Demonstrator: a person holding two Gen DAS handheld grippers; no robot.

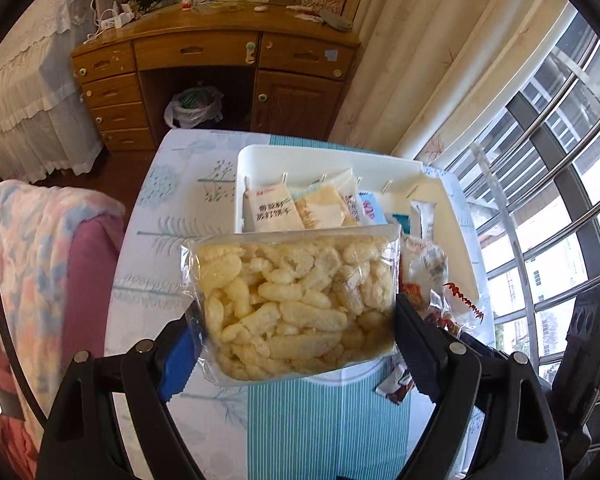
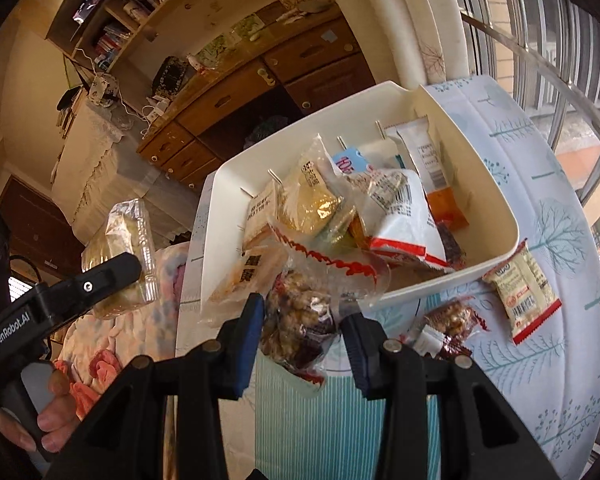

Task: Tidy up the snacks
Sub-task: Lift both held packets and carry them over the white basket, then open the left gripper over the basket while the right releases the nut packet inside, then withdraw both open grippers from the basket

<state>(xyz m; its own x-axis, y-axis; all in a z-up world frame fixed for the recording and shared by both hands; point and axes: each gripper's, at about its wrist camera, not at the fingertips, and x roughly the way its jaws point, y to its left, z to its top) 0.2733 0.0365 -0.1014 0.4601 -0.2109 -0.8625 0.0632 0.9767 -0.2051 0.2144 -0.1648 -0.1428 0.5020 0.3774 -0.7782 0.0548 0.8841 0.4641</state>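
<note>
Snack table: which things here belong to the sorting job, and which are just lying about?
Job:
puffed corn bag in left tool
nut clusters packet in right tool
white bin
loose biscuit packet

Lying about:
wooden desk
blanket

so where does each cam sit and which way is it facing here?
Left wrist: on the left gripper, looking steeply down along its fingers at the clear bag of puffed snacks they hold, over the table; own black fingers show.
Right wrist: on the right gripper, looking down at the nut snack packet it holds; own fingers and the person's left hand show.
Shared: white bin, table, wooden desk, puffed-snack bag.
</note>
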